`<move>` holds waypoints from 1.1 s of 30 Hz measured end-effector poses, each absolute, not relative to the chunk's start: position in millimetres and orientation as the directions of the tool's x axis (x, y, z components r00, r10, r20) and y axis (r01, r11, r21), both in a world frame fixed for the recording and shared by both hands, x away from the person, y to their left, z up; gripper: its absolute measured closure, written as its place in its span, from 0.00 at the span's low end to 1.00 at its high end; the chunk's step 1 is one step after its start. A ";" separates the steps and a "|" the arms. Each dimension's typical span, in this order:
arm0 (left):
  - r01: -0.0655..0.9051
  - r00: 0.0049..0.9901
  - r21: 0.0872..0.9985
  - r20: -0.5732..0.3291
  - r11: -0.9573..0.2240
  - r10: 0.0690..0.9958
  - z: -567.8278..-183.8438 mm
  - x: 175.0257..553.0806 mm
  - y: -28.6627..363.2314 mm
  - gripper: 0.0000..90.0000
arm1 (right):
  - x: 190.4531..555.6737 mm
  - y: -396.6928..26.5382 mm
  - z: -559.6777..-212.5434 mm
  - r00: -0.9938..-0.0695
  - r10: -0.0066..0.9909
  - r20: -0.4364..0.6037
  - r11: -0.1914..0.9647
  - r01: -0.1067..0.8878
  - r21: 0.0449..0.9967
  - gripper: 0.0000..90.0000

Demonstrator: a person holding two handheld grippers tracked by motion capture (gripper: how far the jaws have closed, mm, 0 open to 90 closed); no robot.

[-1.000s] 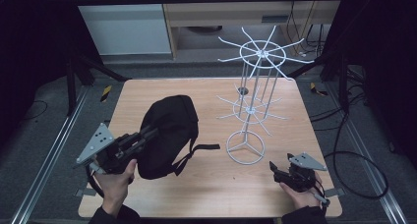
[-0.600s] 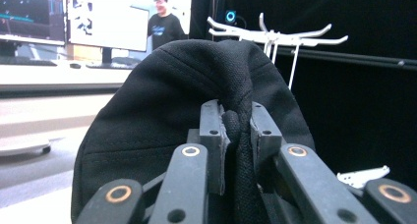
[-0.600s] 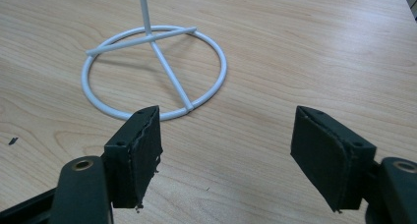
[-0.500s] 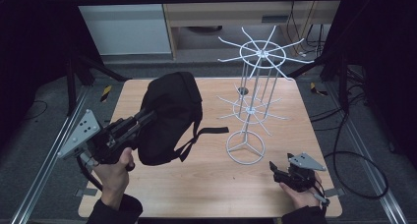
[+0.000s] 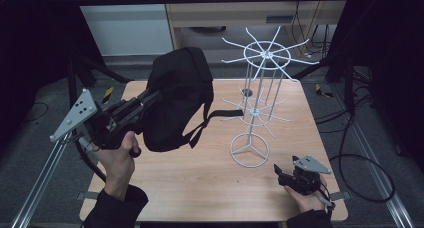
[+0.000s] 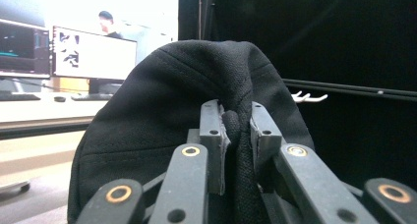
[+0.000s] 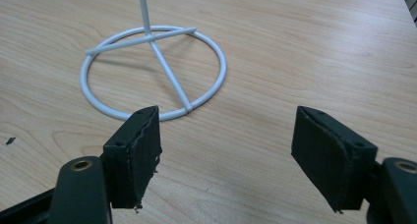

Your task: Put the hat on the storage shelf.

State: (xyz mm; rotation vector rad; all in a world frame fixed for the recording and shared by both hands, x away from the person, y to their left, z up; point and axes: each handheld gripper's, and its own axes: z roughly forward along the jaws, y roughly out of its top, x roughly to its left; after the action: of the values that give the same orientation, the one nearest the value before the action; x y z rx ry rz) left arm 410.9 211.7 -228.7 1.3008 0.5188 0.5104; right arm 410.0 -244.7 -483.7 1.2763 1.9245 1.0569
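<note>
Figure: lifting the bag toward the rack. Our left gripper (image 5: 150,95) is pinched on a fold of the black backpack (image 5: 177,98) — in the left gripper view both pads clamp the fabric (image 6: 236,130). Compared with a second ago, the backpack has risen clear of the wooden table (image 5: 200,173) and now hangs beside the white wire rack (image 5: 257,108), straps dangling. Our right gripper (image 5: 286,175) rests spread and empty near the rack's ring base (image 7: 152,71). We judge hanging the bag on an arm comes next.
</note>
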 end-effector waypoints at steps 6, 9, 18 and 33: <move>-0.062 0.796 0.984 -0.053 0.168 0.603 -214.6 418.1 194.5 0.88 | 409.8 -244.8 -483.8 -0.362 0.931 -0.043 0.219 0.462 0.860 0.30; -0.045 0.804 0.986 -0.060 0.161 0.591 -212.2 425.0 185.0 0.88 | 409.9 -244.8 -483.9 -0.364 0.930 -0.044 0.221 0.461 0.860 0.29; 0.012 0.826 0.994 -0.071 0.108 0.559 -221.7 445.9 163.2 0.88 | 409.6 -244.5 -483.8 -0.368 0.929 -0.043 0.222 0.461 0.859 0.29; 0.118 0.845 0.992 -0.121 0.039 0.520 -259.4 464.4 155.9 0.86 | 410.1 -244.0 -485.0 -0.373 0.926 -0.050 0.233 0.464 0.854 0.29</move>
State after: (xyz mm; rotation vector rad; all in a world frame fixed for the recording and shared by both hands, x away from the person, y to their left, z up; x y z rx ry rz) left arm 464.4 155.9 -259.4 1.5204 0.5290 0.3312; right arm 410.1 -244.0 -485.0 1.2714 1.9412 1.0514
